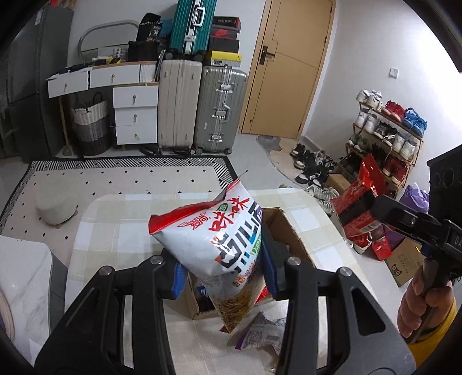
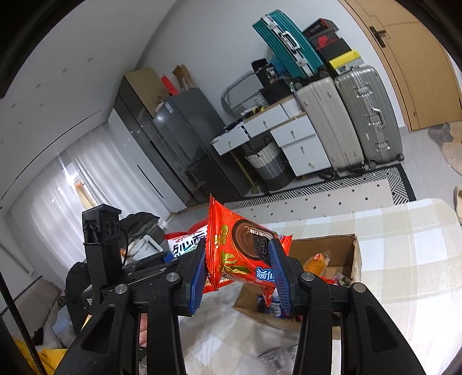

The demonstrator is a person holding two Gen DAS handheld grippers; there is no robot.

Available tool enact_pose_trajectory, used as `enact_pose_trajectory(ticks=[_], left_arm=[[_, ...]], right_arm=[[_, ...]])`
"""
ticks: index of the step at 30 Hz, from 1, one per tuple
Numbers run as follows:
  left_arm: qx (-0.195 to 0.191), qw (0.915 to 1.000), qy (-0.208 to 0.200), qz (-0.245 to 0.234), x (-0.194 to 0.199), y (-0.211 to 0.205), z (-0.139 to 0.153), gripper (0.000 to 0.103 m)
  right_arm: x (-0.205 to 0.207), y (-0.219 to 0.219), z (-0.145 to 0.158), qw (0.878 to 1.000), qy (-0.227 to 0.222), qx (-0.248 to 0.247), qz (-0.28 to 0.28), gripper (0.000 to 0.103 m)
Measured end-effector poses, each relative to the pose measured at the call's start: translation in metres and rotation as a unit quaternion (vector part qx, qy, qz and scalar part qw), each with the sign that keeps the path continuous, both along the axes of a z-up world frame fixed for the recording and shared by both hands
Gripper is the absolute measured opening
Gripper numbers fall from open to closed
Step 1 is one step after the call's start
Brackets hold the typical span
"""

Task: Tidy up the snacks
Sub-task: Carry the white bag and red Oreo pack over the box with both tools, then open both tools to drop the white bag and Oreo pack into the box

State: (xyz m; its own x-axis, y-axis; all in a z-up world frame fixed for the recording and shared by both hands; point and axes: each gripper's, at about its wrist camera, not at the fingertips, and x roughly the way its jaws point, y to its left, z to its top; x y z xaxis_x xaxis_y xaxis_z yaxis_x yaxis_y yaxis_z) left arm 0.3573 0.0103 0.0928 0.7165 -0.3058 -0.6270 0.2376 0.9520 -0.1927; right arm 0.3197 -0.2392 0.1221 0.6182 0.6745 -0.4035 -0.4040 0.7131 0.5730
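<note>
Ahead of me: wooden door [image 1: 288, 69] shut, shoe rack [image 1: 387, 135] full of sneakers beside it, loose shoes [image 1: 311, 167] on the floor. Beige suitcase [image 1: 179, 103] and silver suitcase [image 1: 221, 109] upright side by side, teal suitcase [image 1: 192, 26] on top. White drawer unit [image 1: 135, 115] left of them, woven basket [image 1: 91, 127] under it. Patterned rug [image 1: 115, 178], small white stool [image 1: 56, 209] on it. Grey fridge [image 2: 184, 138] by curtains [image 2: 72, 184].

The snack bag [image 1: 210, 239] is white with a red top edge and red, black and blue lettering. The cookie packet [image 2: 239, 256] is red-orange with a dark brown cookie printed on it. The counter [image 1: 115, 219] wears a beige-and-white check. The cardboard box [image 2: 340, 253] is plain brown. At twelve o'clock, a teal suitcase [image 1: 192, 26].
</note>
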Motion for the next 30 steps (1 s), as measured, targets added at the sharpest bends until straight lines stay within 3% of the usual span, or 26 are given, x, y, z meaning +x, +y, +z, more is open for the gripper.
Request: enact_pose_trajectory(ticks=[10,19,24,30], left_arm=[[0.012,0.9996,0.024,0.000,0.080,-0.018,-0.031,0.039],[0.019,0.9993,0.031,-0.005,0.115,-0.030,-0.057,0.039],[0.028,0.9978,0.059,0.002,0.143,-0.035,-0.093,0.039],[0.034,0.9974,0.064,0.002,0.165,-0.039,-0.117,0.039]], right_arm=[[0.036,-0.002,-0.027,1.000,0.023,-0.005,-0.003,0.042],[0.051,-0.001,-0.044,0.999,0.036,-0.018,-0.005,0.042],[0.065,-0.001,-0.065,0.997,0.062,-0.037,-0.011,0.042],[0.072,-0.005,-0.078,0.996,0.072,-0.041,-0.017,0.042]])
